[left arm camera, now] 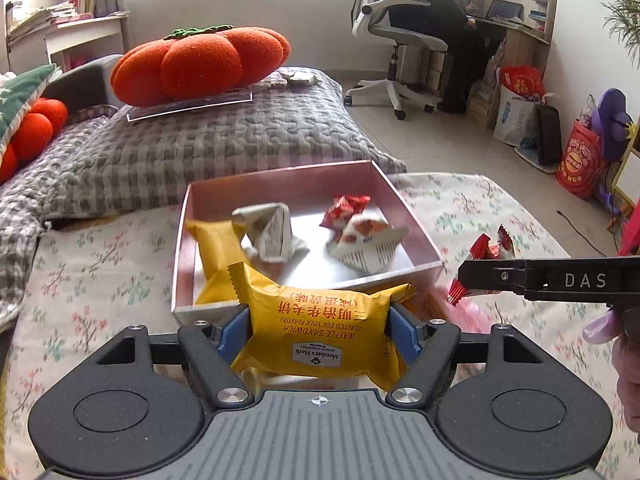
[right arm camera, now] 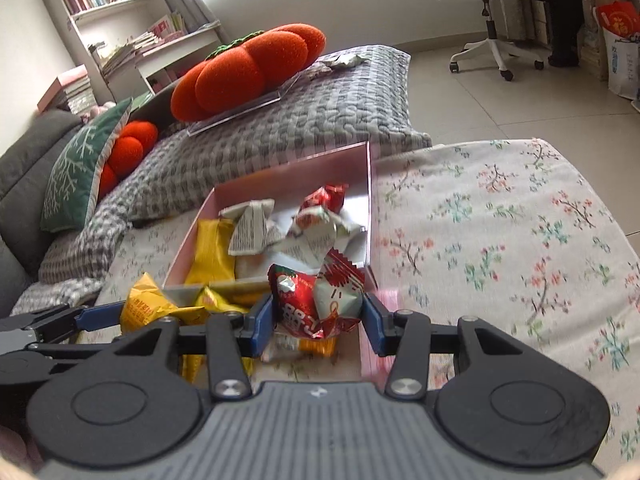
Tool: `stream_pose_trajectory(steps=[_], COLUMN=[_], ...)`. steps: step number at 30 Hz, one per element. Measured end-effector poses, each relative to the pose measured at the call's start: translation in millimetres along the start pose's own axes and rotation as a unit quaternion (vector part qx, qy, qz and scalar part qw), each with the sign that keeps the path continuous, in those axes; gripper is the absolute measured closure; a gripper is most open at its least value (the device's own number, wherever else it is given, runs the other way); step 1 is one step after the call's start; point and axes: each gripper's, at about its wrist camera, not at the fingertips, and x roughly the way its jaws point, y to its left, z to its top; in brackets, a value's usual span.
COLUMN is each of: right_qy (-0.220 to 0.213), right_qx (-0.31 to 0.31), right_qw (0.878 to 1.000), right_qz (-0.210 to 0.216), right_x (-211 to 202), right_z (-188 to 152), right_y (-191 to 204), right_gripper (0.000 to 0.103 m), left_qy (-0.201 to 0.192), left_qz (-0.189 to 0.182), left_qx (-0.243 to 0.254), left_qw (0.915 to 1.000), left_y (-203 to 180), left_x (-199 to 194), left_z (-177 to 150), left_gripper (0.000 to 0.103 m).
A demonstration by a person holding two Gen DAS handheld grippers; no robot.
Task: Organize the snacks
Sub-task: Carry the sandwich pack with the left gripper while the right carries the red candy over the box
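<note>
My left gripper (left arm camera: pixel 319 330) is shut on a yellow waffle sandwich packet (left arm camera: pixel 320 332), held at the near wall of a pink box (left arm camera: pixel 416 220). My right gripper (right arm camera: pixel 318 314) is shut on a red strawberry snack packet (right arm camera: pixel 316 304), held at the near right corner of the same box (right arm camera: pixel 370 184). In the box lie another yellow packet (left arm camera: pixel 212 256), a grey-white packet (left arm camera: pixel 272 232) and red-and-white packets (left arm camera: pixel 360 228). The right gripper's finger (left arm camera: pixel 520 278) with its red packet shows right of the box in the left wrist view. The left gripper (right arm camera: pixel 100 316) shows at lower left in the right wrist view.
The box stands on a floral cloth (right arm camera: pixel 500 220). Behind it lie a grey checked blanket (left arm camera: pixel 200 148) and orange pumpkin cushions (left arm camera: pixel 200 64). More snack packets (right arm camera: pixel 304 346) lie under my right gripper. A person sits on an office chair (left arm camera: pixel 392 40) at a desk at the back right.
</note>
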Motion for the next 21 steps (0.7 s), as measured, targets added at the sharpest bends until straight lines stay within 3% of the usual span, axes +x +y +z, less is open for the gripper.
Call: stream_pose_trajectory(steps=[11,21], right_qy=[0.013,0.022], right_qx=[0.054,0.088], right_qw=[0.998,0.996], right_qz=[0.008,0.018], right_x=[55,97], right_z=[44,75], right_y=[-22,-25], right_gripper=[0.059,0.058], left_qy=[0.029,0.042], left_qz=[0.002,0.0], left_qx=[-0.041,-0.086], left_qw=[0.9987,0.9954], left_y=[18,41], left_x=[85,120], left_z=[42,52], left_gripper=[0.031,0.032])
